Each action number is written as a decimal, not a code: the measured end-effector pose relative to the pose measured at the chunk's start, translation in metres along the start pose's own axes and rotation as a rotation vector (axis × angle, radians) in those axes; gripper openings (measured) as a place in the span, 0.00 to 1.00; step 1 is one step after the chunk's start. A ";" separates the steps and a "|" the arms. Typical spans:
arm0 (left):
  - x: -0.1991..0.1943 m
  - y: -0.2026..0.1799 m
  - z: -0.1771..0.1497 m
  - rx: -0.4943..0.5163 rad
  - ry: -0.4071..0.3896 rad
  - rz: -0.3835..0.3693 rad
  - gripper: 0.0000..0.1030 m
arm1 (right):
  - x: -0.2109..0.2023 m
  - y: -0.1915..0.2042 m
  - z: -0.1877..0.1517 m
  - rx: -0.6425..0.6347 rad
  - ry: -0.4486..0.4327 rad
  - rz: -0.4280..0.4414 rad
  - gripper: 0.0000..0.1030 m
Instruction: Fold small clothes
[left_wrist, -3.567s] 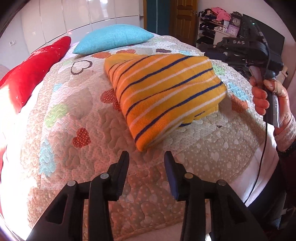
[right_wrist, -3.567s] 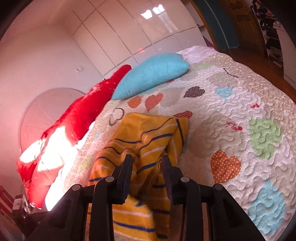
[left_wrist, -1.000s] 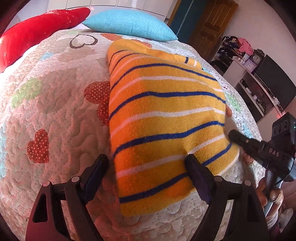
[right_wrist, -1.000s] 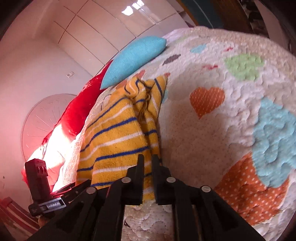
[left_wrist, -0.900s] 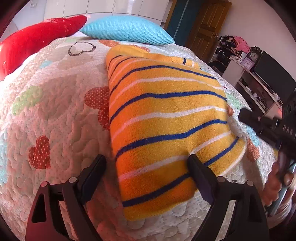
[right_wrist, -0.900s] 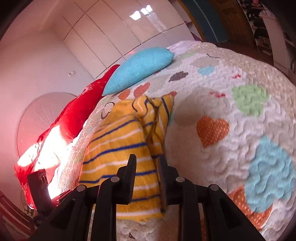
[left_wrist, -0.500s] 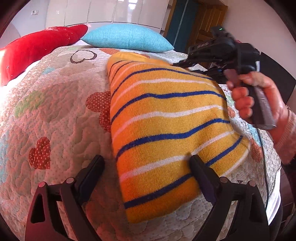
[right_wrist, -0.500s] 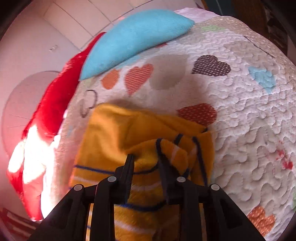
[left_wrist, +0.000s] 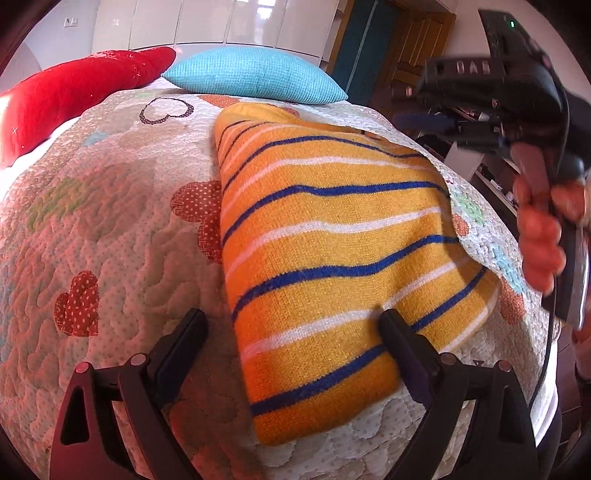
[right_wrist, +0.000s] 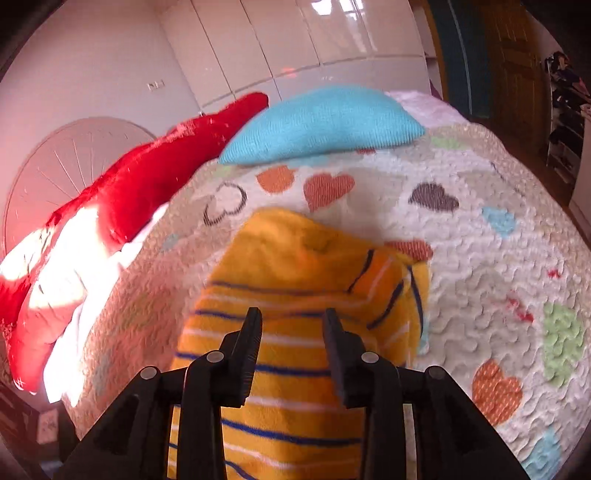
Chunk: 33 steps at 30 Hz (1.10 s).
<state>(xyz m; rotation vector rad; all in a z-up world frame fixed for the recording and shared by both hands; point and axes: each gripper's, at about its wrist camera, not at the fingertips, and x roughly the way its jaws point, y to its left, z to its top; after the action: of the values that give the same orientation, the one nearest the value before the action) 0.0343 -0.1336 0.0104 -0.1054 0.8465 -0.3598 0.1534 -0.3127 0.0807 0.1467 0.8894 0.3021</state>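
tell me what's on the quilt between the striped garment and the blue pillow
Nothing but bare quilt with printed hearts: in the right wrist view the striped garment stops short of the blue pillow.

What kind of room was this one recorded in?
Most likely a bedroom at home. A striped garment lies on a bed with a heart-patterned quilt, a red pillow and a blue pillow at its head, and glossy white wardrobe doors behind.
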 end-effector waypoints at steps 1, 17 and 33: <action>0.000 0.000 0.000 -0.001 0.000 -0.001 0.92 | 0.017 -0.007 -0.015 0.004 0.062 -0.014 0.34; 0.001 0.000 0.000 -0.006 0.004 -0.009 0.93 | -0.018 -0.007 -0.059 0.051 -0.024 -0.008 0.35; -0.007 -0.005 -0.006 0.007 -0.012 0.064 0.94 | -0.077 -0.049 -0.160 0.167 -0.100 0.010 0.67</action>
<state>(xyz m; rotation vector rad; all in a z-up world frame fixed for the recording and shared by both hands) 0.0243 -0.1358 0.0130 -0.0740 0.8347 -0.3016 -0.0071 -0.3831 0.0259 0.3182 0.8145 0.2279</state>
